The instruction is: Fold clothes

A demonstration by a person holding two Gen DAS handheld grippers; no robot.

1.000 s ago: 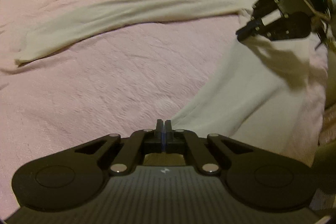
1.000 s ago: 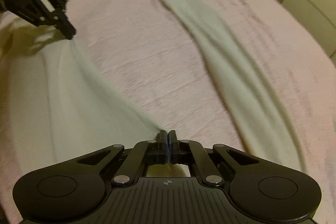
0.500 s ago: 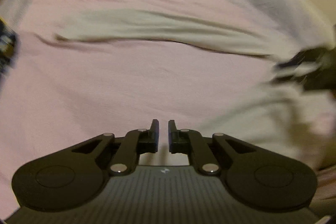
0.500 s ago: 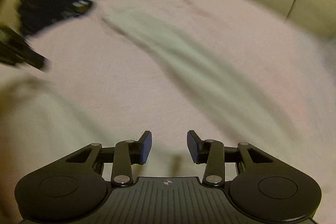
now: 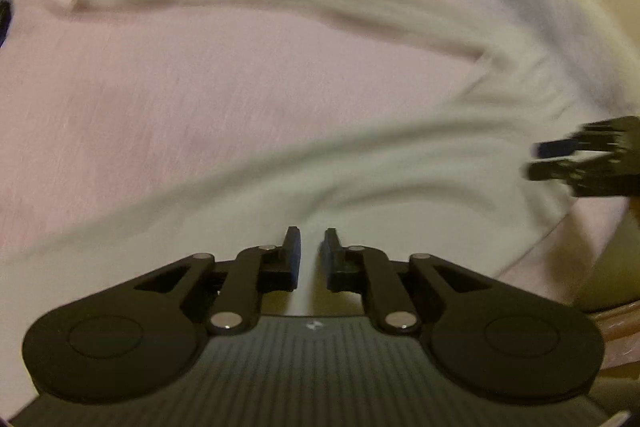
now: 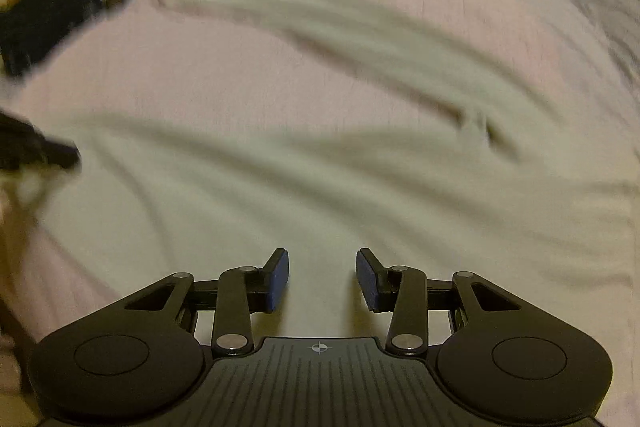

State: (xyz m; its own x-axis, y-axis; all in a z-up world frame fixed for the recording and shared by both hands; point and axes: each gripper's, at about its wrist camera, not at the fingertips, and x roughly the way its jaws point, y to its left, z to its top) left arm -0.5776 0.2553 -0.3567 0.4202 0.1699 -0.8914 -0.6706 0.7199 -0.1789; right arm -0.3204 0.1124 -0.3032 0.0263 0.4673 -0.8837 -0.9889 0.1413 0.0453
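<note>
Item: cream trousers [image 5: 360,187], lying spread on the pink bed [image 5: 200,87], legs splayed apart. Change: both grippers, clamped on the fabric a second ago, are now letting go. Left gripper [image 5: 310,251] is hovering narrowly parted; right gripper [image 6: 322,277] is hovering wide, empty. Garment is being laid out for folding.

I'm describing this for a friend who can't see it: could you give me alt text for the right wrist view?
An open two-finger gripper hovers just above pale cream trousers spread on a pink bedspread, holding nothing. The other gripper pokes in from the left edge, and a dark object lies at upper left; the picture is motion-blurred.
</note>
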